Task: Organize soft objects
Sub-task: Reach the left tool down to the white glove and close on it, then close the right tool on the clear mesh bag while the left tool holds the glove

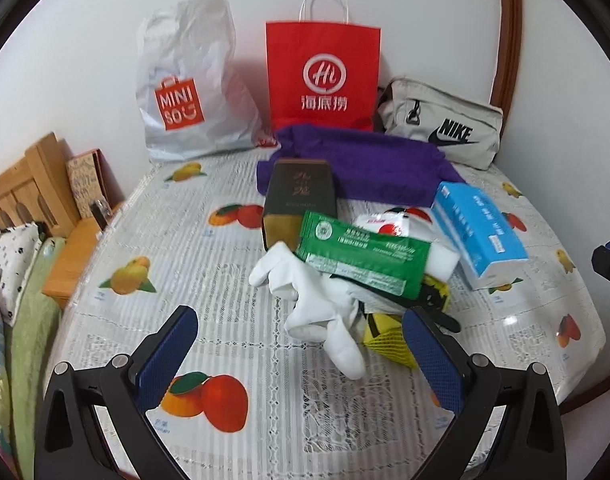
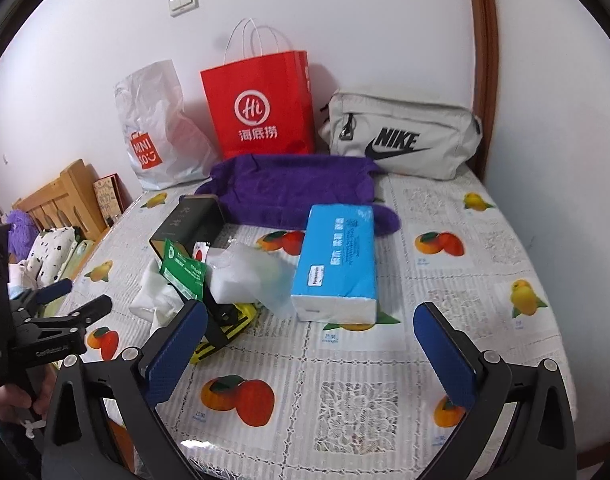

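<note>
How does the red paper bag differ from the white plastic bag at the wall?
The red paper bag stands stiff and upright with cord handles; the white plastic bag is crumpled and slumps. The red one bears a round white logo, the white one an orange square logo. Both stand on the table against the wall.

Left gripper [image 1: 301,334]: black frame arms are seen, ending in two fingers faced with dark blue textured pads [image 1: 167,356].
Left gripper fasteners: round silver pivot screws are set on the black arms, and triangular cut-outs are formed in the outer links.
Right gripper [image 2: 311,338]: the same black linkage is seen, with blue ribbed pads [image 2: 445,354] on both fingers and silver pivot screws.
Marking: small white lettering is printed on the left gripper's black body as seen from the right wrist; it cannot be read with certainty.
Hand [image 2: 9,400]: only a small part is seen at the frame edge, on the black handle.
</note>
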`<action>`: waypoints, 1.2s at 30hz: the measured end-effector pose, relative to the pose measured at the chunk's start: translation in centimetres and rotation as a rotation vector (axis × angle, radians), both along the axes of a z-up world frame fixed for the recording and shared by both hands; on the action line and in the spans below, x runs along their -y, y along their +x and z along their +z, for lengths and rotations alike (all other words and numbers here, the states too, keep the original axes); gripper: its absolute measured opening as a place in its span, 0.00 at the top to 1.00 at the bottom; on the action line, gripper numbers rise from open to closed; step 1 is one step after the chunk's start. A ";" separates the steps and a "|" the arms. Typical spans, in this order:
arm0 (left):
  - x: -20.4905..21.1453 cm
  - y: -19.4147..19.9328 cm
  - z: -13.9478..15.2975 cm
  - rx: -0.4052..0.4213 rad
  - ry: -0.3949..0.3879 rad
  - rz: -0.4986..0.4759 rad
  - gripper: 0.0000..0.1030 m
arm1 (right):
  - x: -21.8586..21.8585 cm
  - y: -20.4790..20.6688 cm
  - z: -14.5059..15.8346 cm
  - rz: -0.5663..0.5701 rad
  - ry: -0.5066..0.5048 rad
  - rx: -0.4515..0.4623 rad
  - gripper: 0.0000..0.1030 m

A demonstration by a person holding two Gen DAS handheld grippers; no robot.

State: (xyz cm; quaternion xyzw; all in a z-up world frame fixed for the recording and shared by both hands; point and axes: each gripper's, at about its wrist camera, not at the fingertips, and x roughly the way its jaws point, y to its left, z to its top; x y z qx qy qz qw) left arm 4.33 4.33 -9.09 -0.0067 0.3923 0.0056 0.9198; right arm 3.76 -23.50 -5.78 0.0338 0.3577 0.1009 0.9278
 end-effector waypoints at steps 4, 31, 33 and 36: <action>-0.2 1.5 -2.3 -0.059 -0.024 -0.028 0.00 | -0.1 0.8 -1.1 0.005 0.008 -0.013 0.01; -2.5 6.4 -6.2 -0.130 -0.147 -0.154 0.91 | -3.8 7.0 -3.8 0.090 -0.015 -0.065 0.01; -3.1 6.3 -6.0 -0.132 -0.146 -0.141 0.91 | -4.9 7.4 -3.8 0.116 -0.038 -0.066 0.03; -3.6 6.4 -6.4 -0.145 -0.132 -0.121 0.91 | -6.4 7.8 -4.0 0.170 -0.062 -0.056 0.04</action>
